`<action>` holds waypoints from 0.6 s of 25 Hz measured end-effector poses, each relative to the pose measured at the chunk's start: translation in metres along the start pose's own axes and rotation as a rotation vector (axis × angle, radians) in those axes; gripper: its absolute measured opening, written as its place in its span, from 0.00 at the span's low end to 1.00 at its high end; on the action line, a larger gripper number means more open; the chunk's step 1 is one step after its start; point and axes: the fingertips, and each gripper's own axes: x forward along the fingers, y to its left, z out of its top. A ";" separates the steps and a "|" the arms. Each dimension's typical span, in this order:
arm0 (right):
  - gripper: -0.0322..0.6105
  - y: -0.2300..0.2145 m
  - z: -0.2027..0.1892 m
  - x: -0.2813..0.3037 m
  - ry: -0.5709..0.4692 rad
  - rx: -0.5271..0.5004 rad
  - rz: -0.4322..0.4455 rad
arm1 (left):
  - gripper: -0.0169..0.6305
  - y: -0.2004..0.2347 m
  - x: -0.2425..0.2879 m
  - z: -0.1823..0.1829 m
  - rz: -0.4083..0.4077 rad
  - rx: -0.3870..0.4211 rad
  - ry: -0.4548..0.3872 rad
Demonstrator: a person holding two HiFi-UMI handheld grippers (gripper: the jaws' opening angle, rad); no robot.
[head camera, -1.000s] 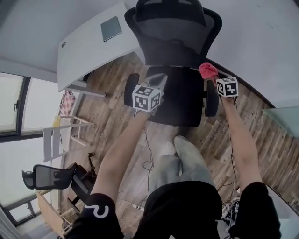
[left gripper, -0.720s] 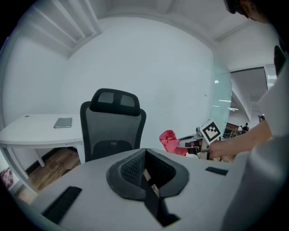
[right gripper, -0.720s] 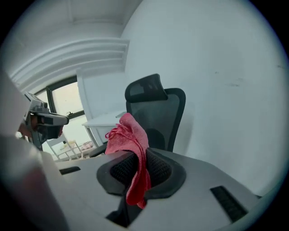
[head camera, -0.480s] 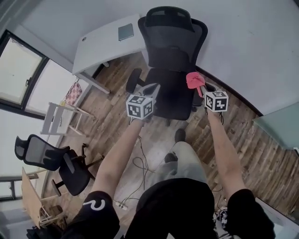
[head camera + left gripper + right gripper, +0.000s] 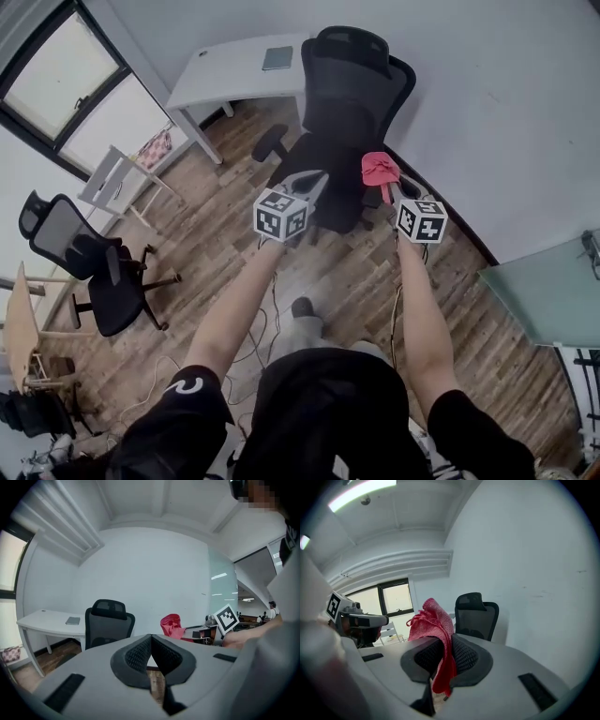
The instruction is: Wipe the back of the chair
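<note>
Your right gripper (image 5: 442,645) clamps a red woven cloth (image 5: 432,620). Your left gripper (image 5: 151,642) has its jaws together, empty. The black mesh office chair (image 5: 351,98) stands ahead.

The plank floor (image 5: 217,211) bears the black chair (image 5: 352,103), a white desk (image 5: 234,70) and a 2nd chair (image 5: 70,248).

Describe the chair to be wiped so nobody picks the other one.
Start at the white desk against the pale wall. The black mesh office chair with a headrest stands beside its end. The other black chair sits apart, by the windows.
</note>
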 end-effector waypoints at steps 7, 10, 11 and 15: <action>0.15 -0.001 -0.010 -0.081 0.001 -0.011 0.092 | 0.06 -0.084 -0.027 -0.013 0.102 -0.014 -0.036; 0.15 0.000 -0.016 -0.120 -0.014 -0.013 0.113 | 0.06 -0.115 -0.043 -0.023 0.139 -0.030 -0.044; 0.15 0.000 -0.018 -0.132 -0.021 -0.012 0.118 | 0.06 -0.124 -0.048 -0.026 0.152 -0.039 -0.048; 0.15 -0.005 -0.022 -0.171 -0.048 -0.012 0.116 | 0.06 -0.164 -0.058 -0.040 0.196 -0.057 -0.066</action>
